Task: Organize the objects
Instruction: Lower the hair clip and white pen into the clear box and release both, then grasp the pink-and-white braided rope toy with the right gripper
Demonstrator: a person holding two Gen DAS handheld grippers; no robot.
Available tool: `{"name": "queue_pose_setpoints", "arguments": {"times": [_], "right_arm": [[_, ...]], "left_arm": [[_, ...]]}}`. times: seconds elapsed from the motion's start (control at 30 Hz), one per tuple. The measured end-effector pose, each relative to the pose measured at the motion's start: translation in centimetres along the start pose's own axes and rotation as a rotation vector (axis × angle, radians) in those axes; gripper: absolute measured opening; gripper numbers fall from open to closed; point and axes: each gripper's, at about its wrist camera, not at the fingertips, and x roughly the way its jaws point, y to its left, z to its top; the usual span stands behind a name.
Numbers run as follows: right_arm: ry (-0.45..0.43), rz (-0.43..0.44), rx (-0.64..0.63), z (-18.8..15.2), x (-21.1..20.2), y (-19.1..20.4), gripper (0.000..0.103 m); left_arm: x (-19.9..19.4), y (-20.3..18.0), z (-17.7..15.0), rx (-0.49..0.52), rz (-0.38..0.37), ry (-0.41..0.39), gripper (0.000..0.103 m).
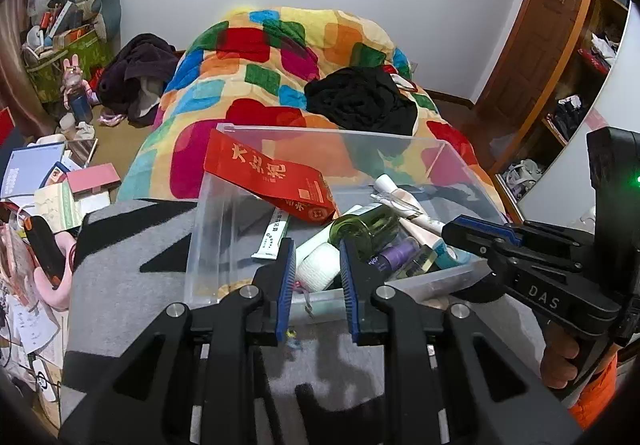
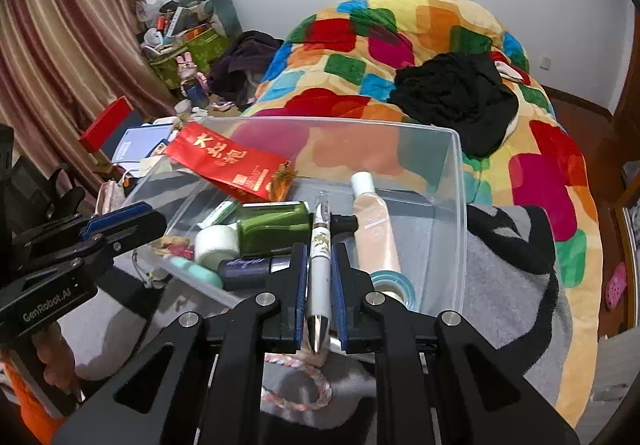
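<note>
A clear plastic bin (image 1: 332, 137) (image 2: 460, 181) sits on a grey and black blanket on the bed. It holds a red packet (image 1: 268, 177) (image 2: 224, 161), a green bottle (image 1: 368, 225) (image 2: 276, 225), a white roll (image 1: 320, 265) (image 2: 216, 241), a pink tube (image 2: 376, 229) and other toiletries. My right gripper (image 2: 322, 269) is shut on a white pen-shaped tube (image 2: 320, 273) above the bin's near edge. My left gripper (image 1: 318, 277) is open and empty at the bin's near wall; it also shows in the right wrist view (image 2: 124, 223).
A colourful quilt (image 1: 280, 57) with black clothes (image 1: 360, 101) fills the bed behind the bin. Books, boxes and bags (image 1: 60, 181) crowd the floor at left. A braided cord (image 2: 300, 385) lies on the blanket under my right gripper. A wooden wardrobe (image 1: 540, 57) stands right.
</note>
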Motion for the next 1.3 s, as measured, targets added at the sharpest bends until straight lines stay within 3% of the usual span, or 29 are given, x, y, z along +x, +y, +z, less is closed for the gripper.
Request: {"name": "queue_pose_setpoints", "arguments": {"times": [0.2,0.43,0.6,0.77,1.03,1.1,1.17,1.3], "right_arm": [[-0.027,0.003,-0.032,-0.7,-2.2,0.6,0.018],[-0.047,0.046,-0.082,-3.1,-4.8,1.7,0.032],[-0.017,0.061,-0.170,-5.7,-5.0,3.4,0.036],[0.050,0.028,-0.252,-8.0,-2.7,4.8,0.043],[0.082,-0.069,-0.273,-8.0,0.2,4.8,0.043],[0.089,-0.092,-0.267,-7.8,0.7,4.7,0.042],[0.101,-0.083,-0.252,-7.8,1.0,4.5,0.028],[0.115,-0.067,-0.223,-8.2,1.2,3.8,0.011]], "left_arm": [[-1.9,-1.1,-0.5,0.033,0.002,-0.042,0.038],[-4.1,-2.1,-2.2,0.067,-0.009,-0.073,0.050],[-4.5,-1.8,-4.7,0.080,-0.001,-0.034,0.051],[-4.2,-0.9,-7.3,0.073,0.006,0.016,0.057],[-3.2,0.0,-10.4,0.044,0.016,0.095,0.057],[-3.1,0.3,-10.6,0.032,0.013,0.101,0.058],[-3.1,0.4,-10.6,0.022,0.009,0.102,0.063],[-2.6,0.2,-10.3,0.009,0.004,0.106,0.066]]}}
